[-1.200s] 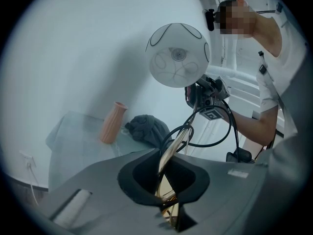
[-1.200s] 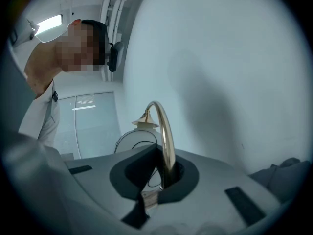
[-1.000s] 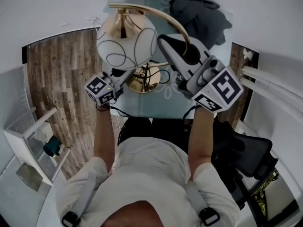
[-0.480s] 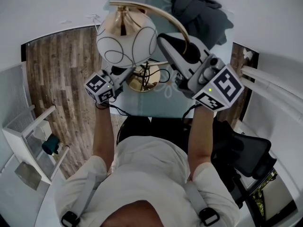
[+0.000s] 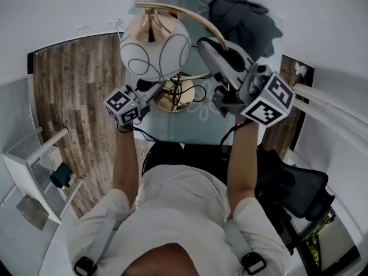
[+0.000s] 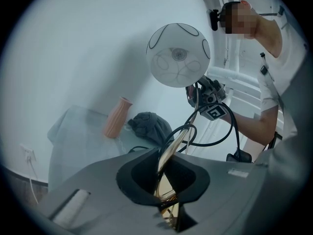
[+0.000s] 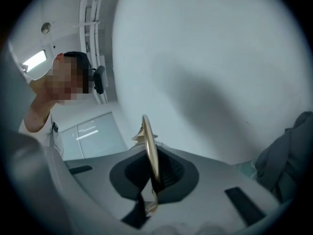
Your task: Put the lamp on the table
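Observation:
The lamp has a white globe shade [image 5: 155, 50] with black lines, a curved gold arm [image 5: 195, 17] and a round gold base [image 5: 175, 96] low over the glass table [image 5: 190, 128]; I cannot tell whether the base rests on it. My left gripper [image 5: 150, 88] is shut on the gold stem [image 6: 168, 153] near the base. My right gripper [image 5: 210, 46] is shut on the gold arm [image 7: 151, 153] higher up. In the left gripper view the globe [image 6: 178, 55] hangs above, with the right gripper [image 6: 211, 102] behind it.
A dark bundle of cloth [image 5: 244, 19] lies at the table's far right, and a pink ribbed vase [image 6: 116, 117] stands beside it. A black cable [image 5: 198, 91] trails by the base. A black chair [image 5: 299, 183] is at my right, a white shelf [image 5: 34, 171] at my left.
My right gripper has rolled about its own axis, tilting its marker cube, and the lamp has shifted slightly right. The left gripper has stayed put.

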